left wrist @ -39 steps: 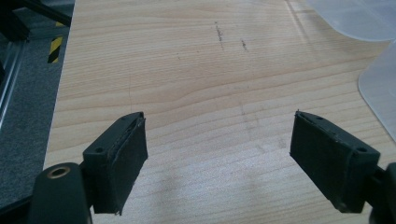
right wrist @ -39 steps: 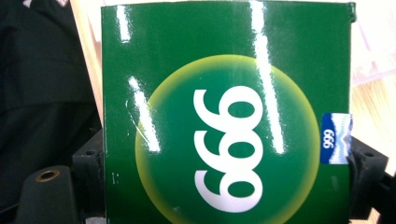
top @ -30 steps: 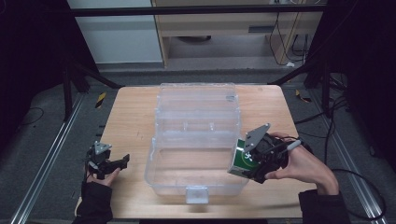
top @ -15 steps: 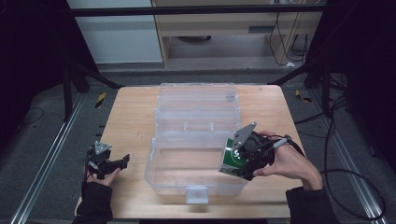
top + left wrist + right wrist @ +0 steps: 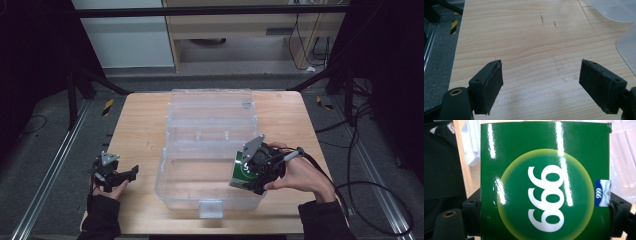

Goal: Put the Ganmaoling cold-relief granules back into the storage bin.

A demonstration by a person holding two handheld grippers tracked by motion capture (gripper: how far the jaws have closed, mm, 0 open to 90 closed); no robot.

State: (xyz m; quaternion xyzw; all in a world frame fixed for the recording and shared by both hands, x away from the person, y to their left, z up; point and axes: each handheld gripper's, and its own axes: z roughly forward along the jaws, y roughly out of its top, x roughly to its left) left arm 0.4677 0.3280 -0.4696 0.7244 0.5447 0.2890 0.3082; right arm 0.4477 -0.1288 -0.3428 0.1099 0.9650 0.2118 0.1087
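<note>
I've got the wooden counter (image 5: 140, 125) under me, with the clear plastic box (image 5: 210, 150) standing open between my two sets of fingers. My right gripper (image 5: 250, 175) has its fingers clamped on the green box (image 5: 544, 182), hanging over the clear box's right edge. My left gripper (image 5: 541, 85) hovers with fingers wide, bare counter between them.

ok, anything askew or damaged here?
Nothing damaged or spilled. The green box sits tilted in the right hand-held gripper above the open clear bin; its "999" print reads upside down in the right gripper view.
</note>
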